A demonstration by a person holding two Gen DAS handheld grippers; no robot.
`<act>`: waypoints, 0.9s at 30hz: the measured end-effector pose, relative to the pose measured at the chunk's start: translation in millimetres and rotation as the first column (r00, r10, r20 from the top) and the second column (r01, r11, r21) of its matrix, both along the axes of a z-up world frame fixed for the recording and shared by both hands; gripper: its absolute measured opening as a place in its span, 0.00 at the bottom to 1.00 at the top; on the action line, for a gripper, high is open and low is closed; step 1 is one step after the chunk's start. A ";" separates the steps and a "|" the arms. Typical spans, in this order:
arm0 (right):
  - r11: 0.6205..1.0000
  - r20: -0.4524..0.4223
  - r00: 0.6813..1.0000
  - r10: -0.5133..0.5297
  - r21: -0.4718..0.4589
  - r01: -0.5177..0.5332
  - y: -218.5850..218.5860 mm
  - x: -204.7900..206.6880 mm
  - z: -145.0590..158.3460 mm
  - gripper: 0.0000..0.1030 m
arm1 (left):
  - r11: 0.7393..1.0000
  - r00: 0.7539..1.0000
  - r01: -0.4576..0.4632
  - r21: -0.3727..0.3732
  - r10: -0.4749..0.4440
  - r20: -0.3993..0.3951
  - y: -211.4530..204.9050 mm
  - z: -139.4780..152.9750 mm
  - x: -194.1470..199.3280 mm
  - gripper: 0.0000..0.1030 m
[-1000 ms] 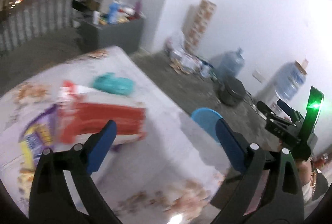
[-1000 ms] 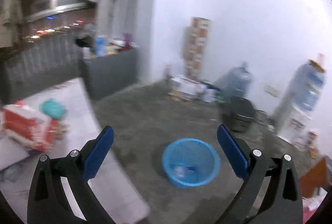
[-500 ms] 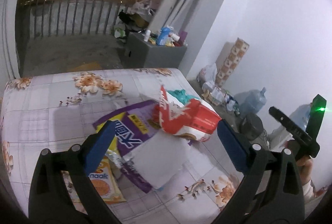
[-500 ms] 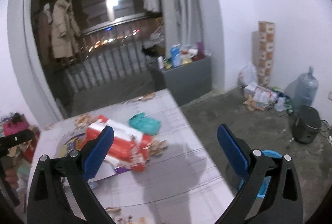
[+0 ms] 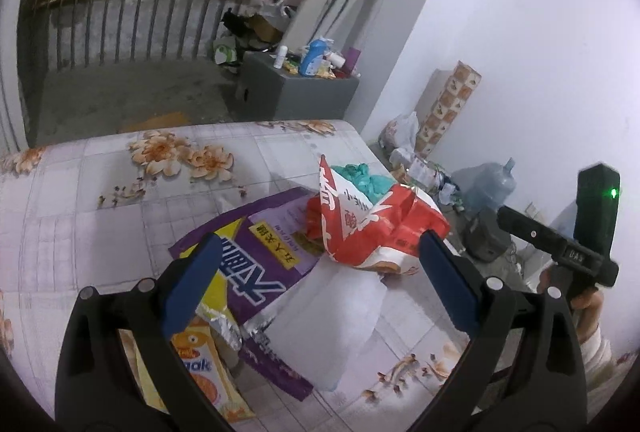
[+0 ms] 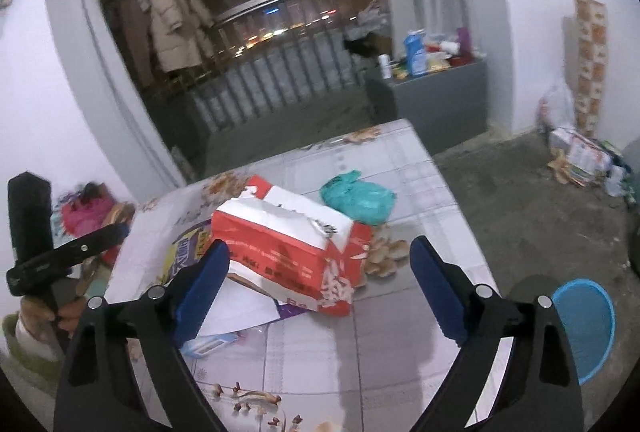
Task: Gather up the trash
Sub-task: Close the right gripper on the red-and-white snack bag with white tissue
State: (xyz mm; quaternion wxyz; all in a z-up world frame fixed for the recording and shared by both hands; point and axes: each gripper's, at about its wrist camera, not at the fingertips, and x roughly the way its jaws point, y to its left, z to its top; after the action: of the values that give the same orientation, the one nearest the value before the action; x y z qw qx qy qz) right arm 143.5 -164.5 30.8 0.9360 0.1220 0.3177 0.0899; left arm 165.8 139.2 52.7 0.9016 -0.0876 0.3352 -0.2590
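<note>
1. My left gripper (image 5: 320,280) hangs over the flower-printed table cover (image 5: 120,192) with its blue pads spread wide and nothing between them.
2. My right gripper (image 6: 320,280) is also wide, though its jaws are closing a little at this moment; the pads press on nothing.
3. The trash lies in a heap near the table's middle. On top sits a crumpled red-and-white paper bag (image 6: 288,252), open at one torn end. Under it lie a flat purple-and-yellow plastic wrapper (image 5: 256,264), a white sheet of paper (image 5: 336,320) and an orange snack packet (image 5: 200,372).
4. A knotted teal plastic bag (image 6: 356,198) rests just behind the red bag, touching it or nearly so.
5. I judge the red bag light, hollow and easily crushed. Squeezing its belly would only cave it in, so the stiffer folded edge or the raised torn flap looks like the better hold.
6. The flat wrapper and the paper look thin and slippery and hug the cloth; I would take them by a lifted corner, or after the red bag is gone.
7. The round blue plastic basket (image 6: 584,328) stands on the floor beside the table, by my right side, and seems the place for it all.
</note>
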 end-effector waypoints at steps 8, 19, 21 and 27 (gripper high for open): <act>0.962 -0.020 0.964 0.266 0.068 -0.264 12.6 65.8 -9.8 0.85 | 0.999 0.998 0.010 0.040 -0.008 -0.055 -15.8 -14.2 23.9 0.62; 0.851 -0.137 0.856 0.499 0.263 -0.454 35.2 101.5 -42.7 0.46 | 0.997 0.990 0.003 0.077 0.008 -0.142 -15.0 -28.8 32.3 0.36; 0.842 -0.132 0.848 0.513 0.269 -0.467 39.4 93.1 -40.4 0.40 | 0.997 0.989 0.007 0.073 0.004 -0.149 -13.0 -30.1 30.1 0.35; 0.833 -0.122 0.840 0.529 0.264 -0.487 53.8 58.7 -32.8 0.38 | 0.998 0.984 0.018 0.056 -0.008 -0.180 -9.5 -36.2 24.0 0.31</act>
State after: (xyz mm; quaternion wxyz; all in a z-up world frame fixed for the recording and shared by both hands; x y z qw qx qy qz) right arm 202.2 -110.6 -2.0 0.8236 0.1448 0.4145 0.3590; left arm 189.7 129.7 16.4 0.8682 -0.0826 0.4229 -0.2462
